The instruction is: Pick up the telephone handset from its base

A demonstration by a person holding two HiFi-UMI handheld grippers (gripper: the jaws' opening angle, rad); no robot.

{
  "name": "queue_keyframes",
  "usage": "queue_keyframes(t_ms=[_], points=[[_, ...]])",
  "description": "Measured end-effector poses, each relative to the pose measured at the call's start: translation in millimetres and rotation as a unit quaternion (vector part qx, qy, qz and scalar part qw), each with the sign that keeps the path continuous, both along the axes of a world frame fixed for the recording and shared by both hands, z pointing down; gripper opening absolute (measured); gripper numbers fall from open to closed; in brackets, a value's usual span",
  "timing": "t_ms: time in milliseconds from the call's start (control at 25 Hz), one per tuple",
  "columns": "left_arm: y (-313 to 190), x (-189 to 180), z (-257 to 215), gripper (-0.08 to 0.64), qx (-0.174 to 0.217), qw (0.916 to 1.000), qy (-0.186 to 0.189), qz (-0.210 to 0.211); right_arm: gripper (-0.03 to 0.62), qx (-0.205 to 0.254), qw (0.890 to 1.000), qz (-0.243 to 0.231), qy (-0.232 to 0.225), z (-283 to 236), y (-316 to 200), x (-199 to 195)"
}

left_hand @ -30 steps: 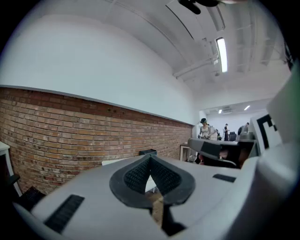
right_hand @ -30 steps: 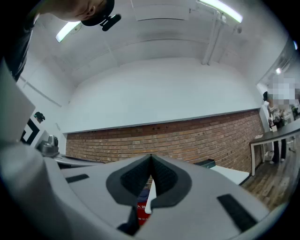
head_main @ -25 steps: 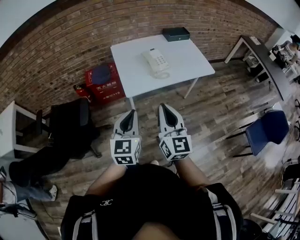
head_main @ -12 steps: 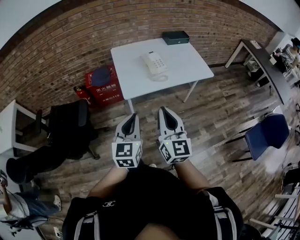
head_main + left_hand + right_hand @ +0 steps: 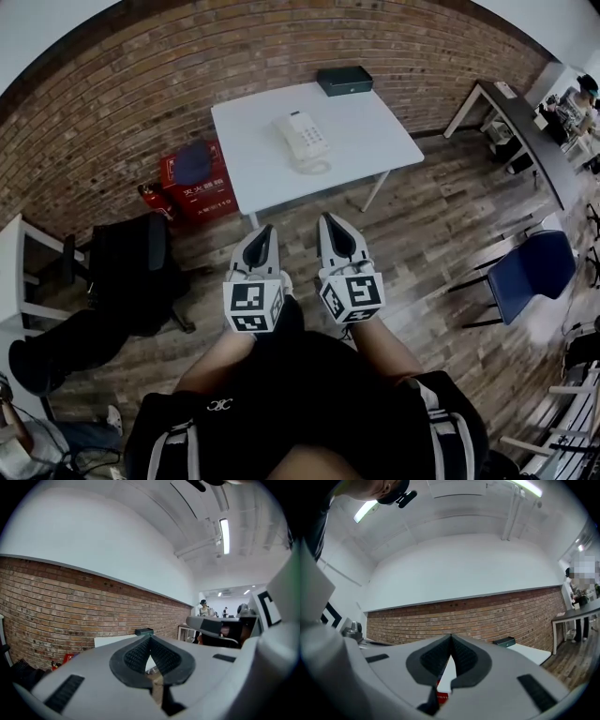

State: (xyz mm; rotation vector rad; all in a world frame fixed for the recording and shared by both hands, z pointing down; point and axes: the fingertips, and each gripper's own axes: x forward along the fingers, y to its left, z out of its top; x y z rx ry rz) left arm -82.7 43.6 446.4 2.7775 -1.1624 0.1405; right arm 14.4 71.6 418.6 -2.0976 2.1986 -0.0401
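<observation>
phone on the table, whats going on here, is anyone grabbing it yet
Not yet. A person stands on the wooden floor short of the white table, holding the left gripper and the right gripper out in front, pointed toward it. Both have their jaws together with nothing between them. The phone sits on the table with its handset on the base, untouched, and a dark box lies at the table's far edge.

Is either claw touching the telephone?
No: the left claw and right claw are over the floor, short of the white table bearing the telephone.
</observation>
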Motion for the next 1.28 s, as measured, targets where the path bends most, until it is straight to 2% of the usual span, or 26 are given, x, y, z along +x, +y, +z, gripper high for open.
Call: queue_keyframes(t_ms=[280, 480, 920, 1280], points=[[-54.5, 34.5, 0.6, 0.000, -0.001, 1.0000, 0.005, 0.006, -0.002, -0.007, 1.000, -0.008, 0.007, 3.9, -55.2, 25.4], [-96.6, 48.5, 8.1, 0.000, -0.014, 0.9999, 0.004, -0.005, -0.002, -0.012, 1.000, -0.026, 0.003, 10.9, -95.8, 39.3], [-204.9, 75.5, 29.0, 0.000, -0.048, 0.9985, 0.004, -0.027, -0.002, -0.055, 0.997, -0.050, 0.009, 34.4, -208.7, 66.5], [-283.5, 87.4, 25.5, 0.000, -0.056, 0.9980, 0.012, -0.027, -0.002, -0.072, 0.997, -0.039, 0.015, 38.8, -293.4, 83.0]])
